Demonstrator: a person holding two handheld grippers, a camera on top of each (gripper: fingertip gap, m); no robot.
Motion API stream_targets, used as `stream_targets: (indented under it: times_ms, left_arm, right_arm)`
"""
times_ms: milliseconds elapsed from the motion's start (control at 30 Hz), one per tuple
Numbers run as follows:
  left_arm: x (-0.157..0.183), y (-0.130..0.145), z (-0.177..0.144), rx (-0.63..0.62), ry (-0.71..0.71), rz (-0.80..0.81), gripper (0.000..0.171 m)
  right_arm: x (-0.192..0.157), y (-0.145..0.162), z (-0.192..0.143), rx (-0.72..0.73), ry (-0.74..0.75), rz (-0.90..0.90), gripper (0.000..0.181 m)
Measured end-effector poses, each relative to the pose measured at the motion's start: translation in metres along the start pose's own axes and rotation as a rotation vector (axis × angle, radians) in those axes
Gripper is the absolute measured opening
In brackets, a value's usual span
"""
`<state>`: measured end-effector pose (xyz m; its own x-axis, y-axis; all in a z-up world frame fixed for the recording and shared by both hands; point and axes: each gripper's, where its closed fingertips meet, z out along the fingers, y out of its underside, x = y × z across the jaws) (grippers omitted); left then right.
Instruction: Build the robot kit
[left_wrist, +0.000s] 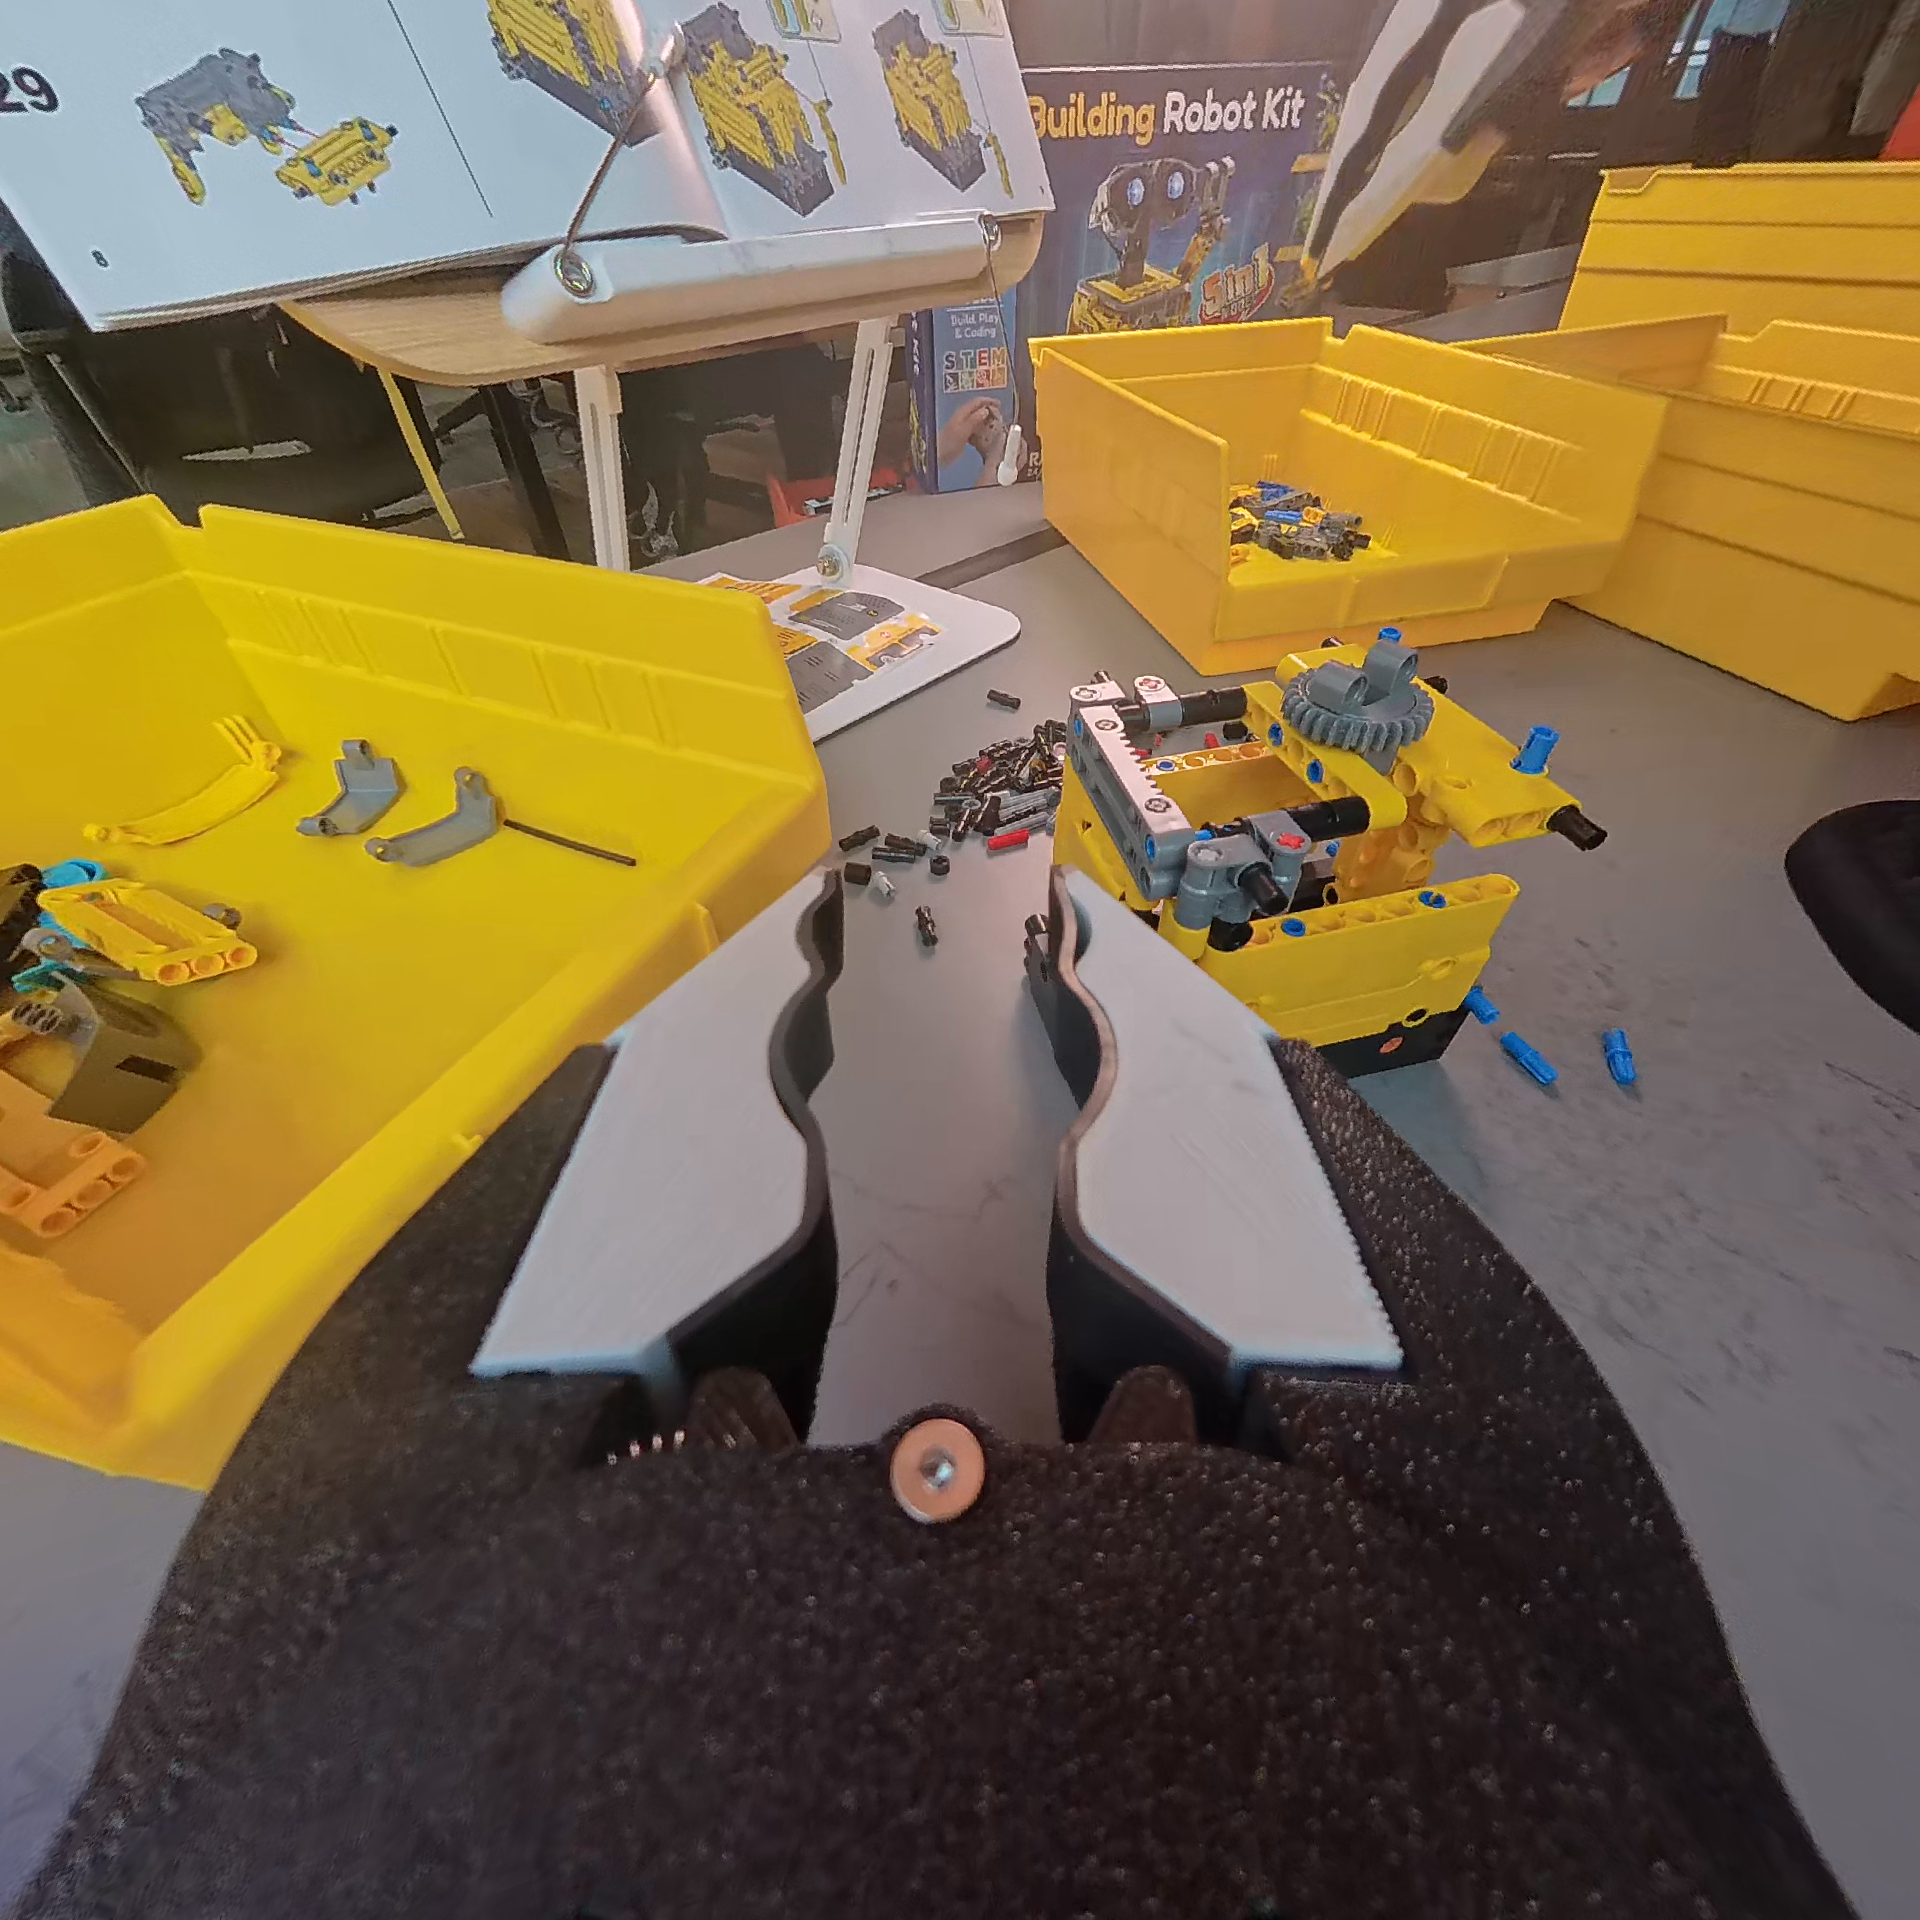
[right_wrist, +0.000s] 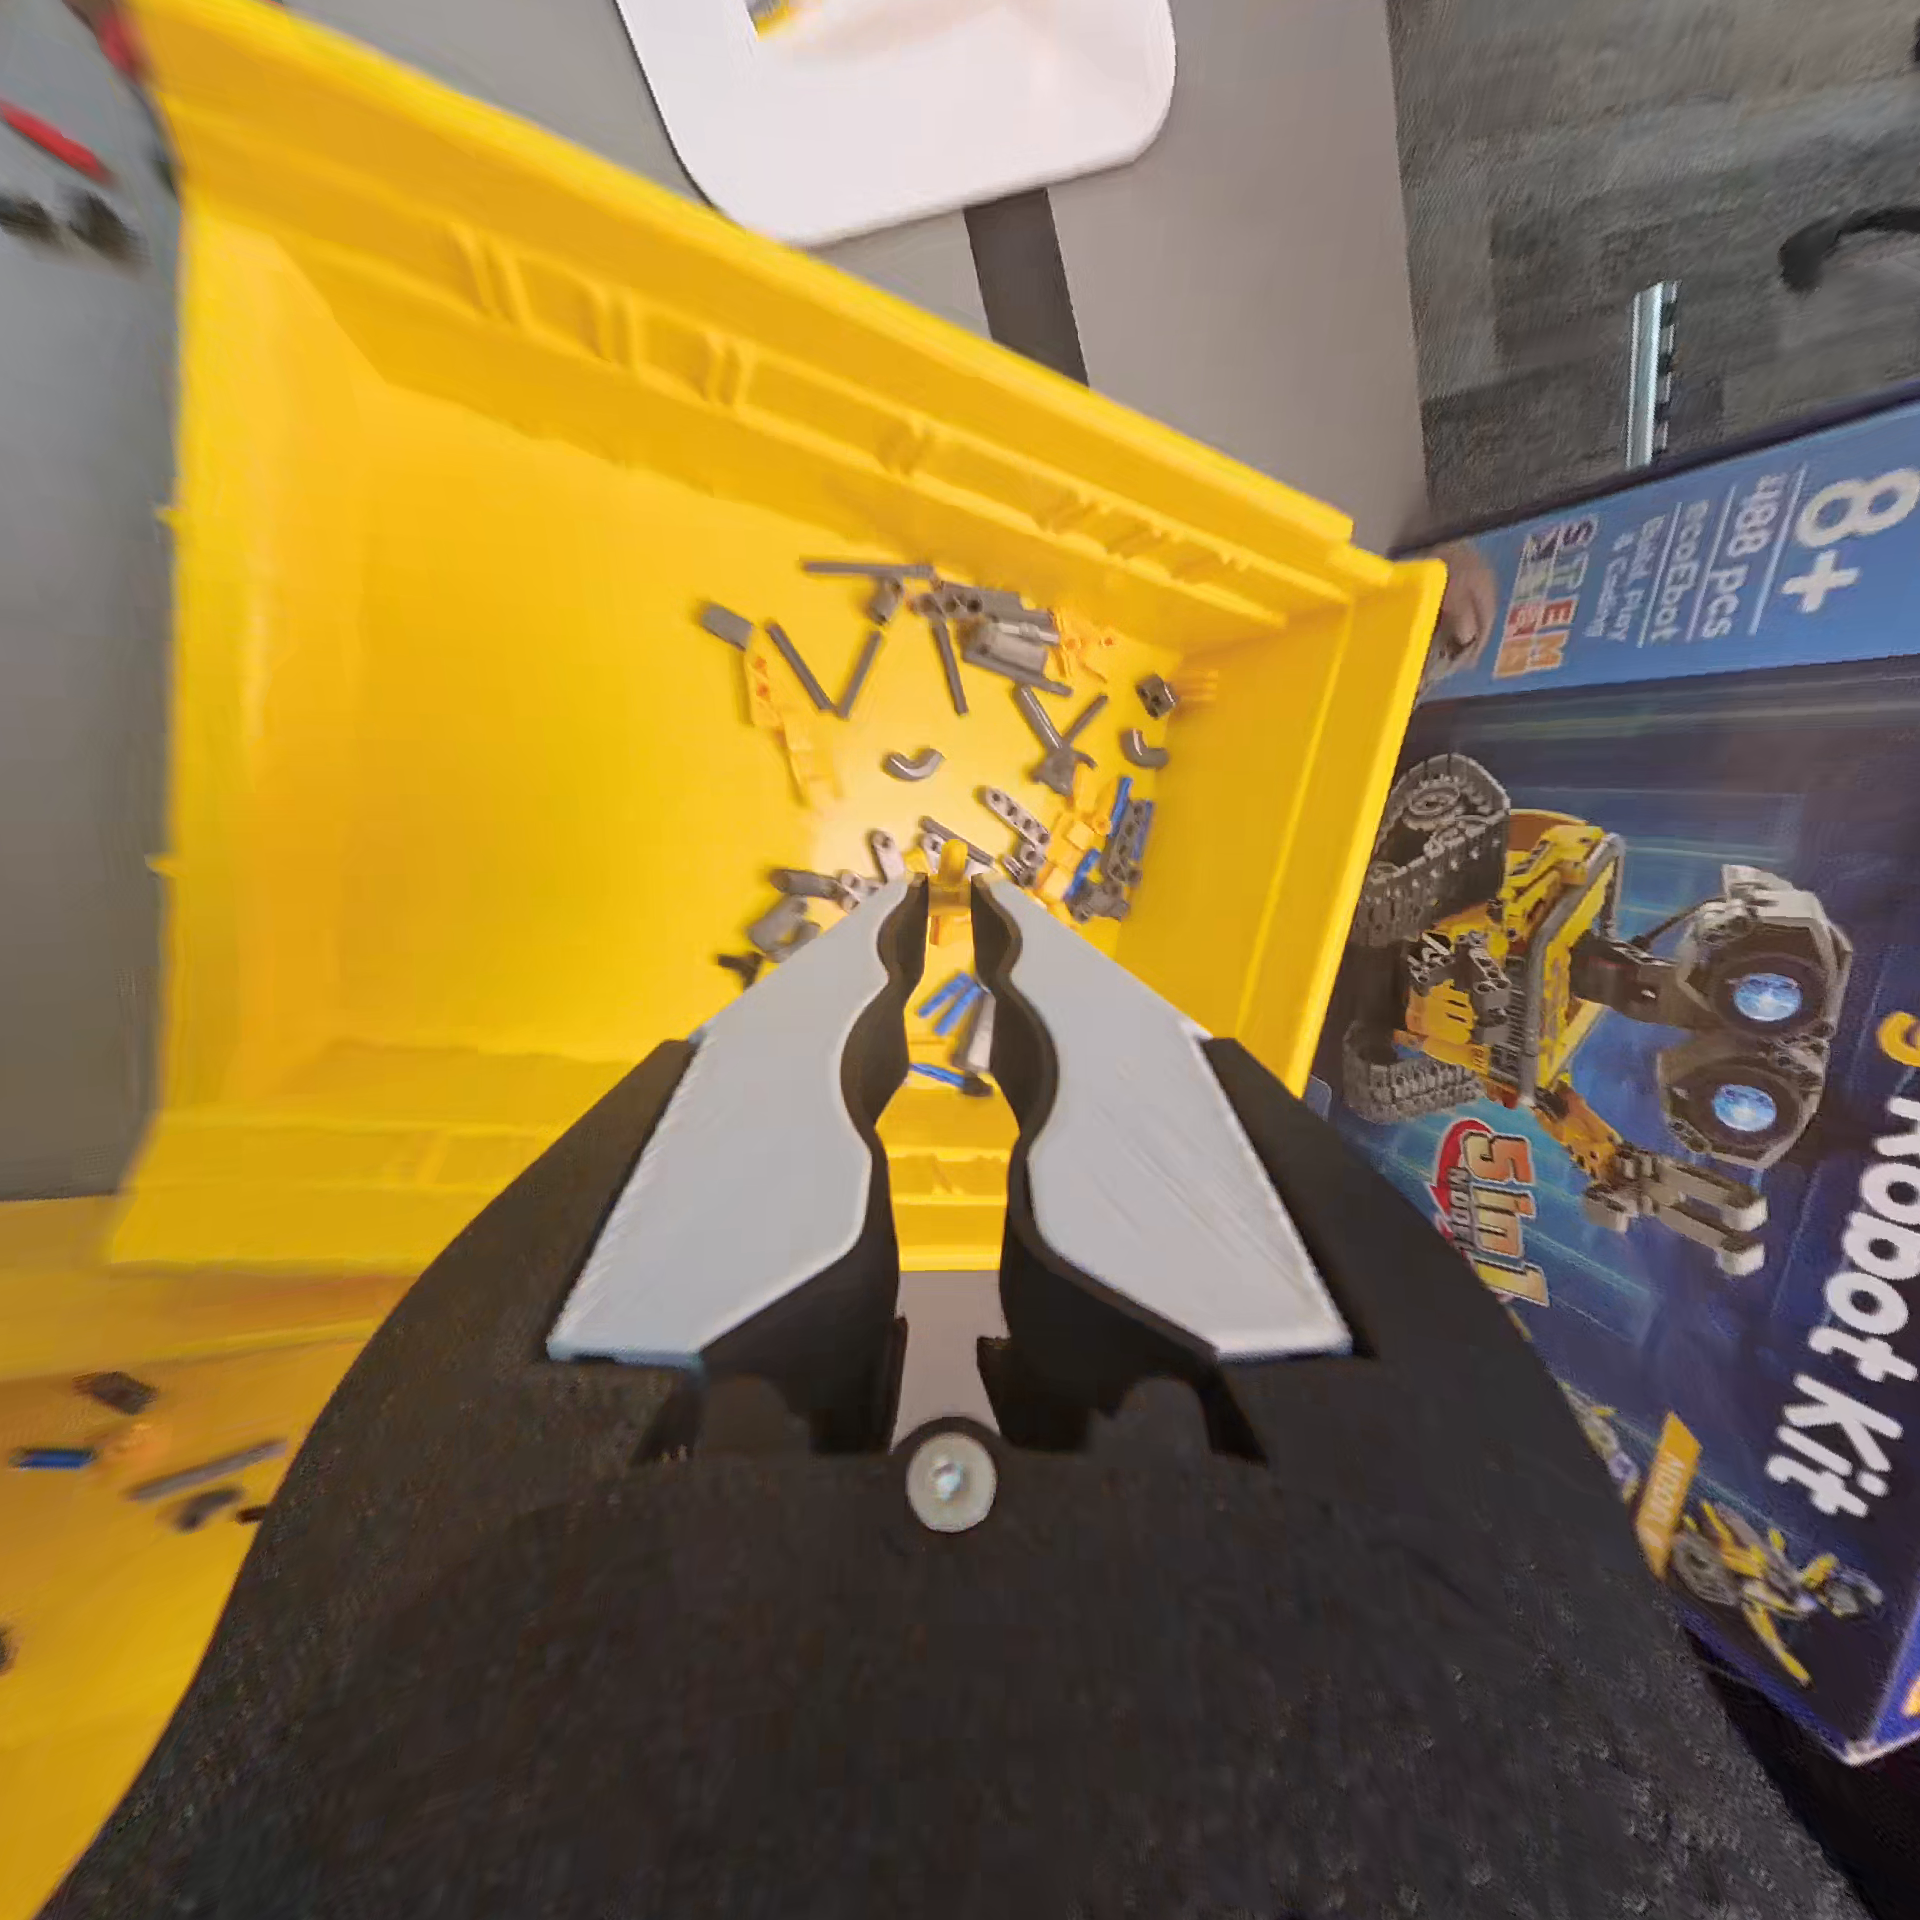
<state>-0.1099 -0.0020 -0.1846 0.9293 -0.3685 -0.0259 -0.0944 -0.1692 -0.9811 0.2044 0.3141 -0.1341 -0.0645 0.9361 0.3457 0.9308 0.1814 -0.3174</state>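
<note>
Across a grey table (left_wrist: 1558, 1351): three separate groups of yellow bins, namely one open bin (left_wrist: 416, 1039) at 9 o'clock, a second bin (left_wrist: 1143, 468) at 1 o'clock with a small heap of mixed parts, and a stack of bins (left_wrist: 1766, 416) at 2 o'clock. At 11 o'clock, one instruction booklet (left_wrist: 520, 135) clipped on a white stand; at 12 o'clock, one blue kit box (left_wrist: 1164, 187). Just past 1 o'clock and close in, one half-built yellow model (left_wrist: 1351, 935) topped by a grey gear, blocking the way to the right. Straight ahead, a scatter of black pins (left_wrist: 987, 779), too many to count; three blue pins (left_wrist: 1527, 1060) on the table at 3 o'clock of the model. In the near bin, two grey curved pieces (left_wrist: 436, 831) and one black axle (left_wrist: 571, 842). Left gripper (left_wrist: 940, 894): spread wide, holding nothing, low over bare table, right finger just beside the model. Right gripper (right_wrist: 949, 888): narrowed to a slim gap, down inside a yellow bin (right_wrist: 416, 727) over loose grey, yellow and blue parts, with a small yellow piece (right_wrist: 951, 920) at the tips; blurred, so cannot tell whether pinched or merely lying beneath. Same kit box (right_wrist: 1662, 1039) at 3 o'clock there.
</note>
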Motion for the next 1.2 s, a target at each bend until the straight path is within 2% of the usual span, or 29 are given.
stream_targets:
  times_ms: [67,167,267,400,500,600,833,933,1000,1067,1167,1200]
  left_arm:
    - [0.000,0.000,0.000,0.000,-0.003,0.001,0.038]
    - [-0.001,0.001,0.000,-0.007,-0.005,-0.001,0.038]
    - [0.001,0.002,0.000,-0.016,0.000,-0.004,0.037]
    - [0.006,0.001,-0.004,-0.015,0.012,-0.014,0.036]
    - [0.007,-0.003,-0.007,-0.002,0.007,-0.013,0.036]
    - [0.006,-0.004,-0.009,0.003,0.000,-0.013,0.036]
    - [0.003,-0.010,-0.015,0.021,-0.008,-0.028,0.035]
    - [0.001,-0.012,-0.018,0.032,-0.015,-0.041,0.036]
    - [0.000,-0.012,-0.018,0.035,-0.017,-0.050,0.036]
    - [-0.001,-0.011,-0.018,0.033,-0.015,-0.057,0.036]
    - [0.002,-0.011,-0.016,0.038,0.000,-0.044,0.036]
    - [0.004,-0.012,-0.016,0.041,0.004,-0.030,0.037]
  right_arm:
    - [-0.036,-0.032,-0.024,0.088,-0.019,0.019,0.007]
    - [-0.114,-0.075,-0.040,0.150,-0.085,0.006,0.007]
    - [-0.203,-0.108,-0.033,0.167,-0.175,-0.013,0.007]
    - [-0.309,-0.136,0.001,0.187,-0.310,-0.022,0.007]
    - [-0.347,-0.145,0.033,0.180,-0.306,-0.034,0.007]
    - [-0.363,-0.145,0.055,0.155,-0.298,-0.041,0.007]
    - [-0.363,-0.141,0.065,0.128,-0.308,-0.032,0.015]
    - [-0.331,-0.147,0.042,0.198,-0.253,-0.024,0.017]
    - [-0.272,-0.146,0.014,0.236,-0.142,0.045,0.016]
    - [-0.195,-0.128,-0.011,0.229,0.001,0.102,0.016]
    - [-0.081,-0.057,-0.009,0.055,0.131,0.146,0.016]
    - [-0.054,-0.033,0.000,0.005,0.123,0.181,0.015]
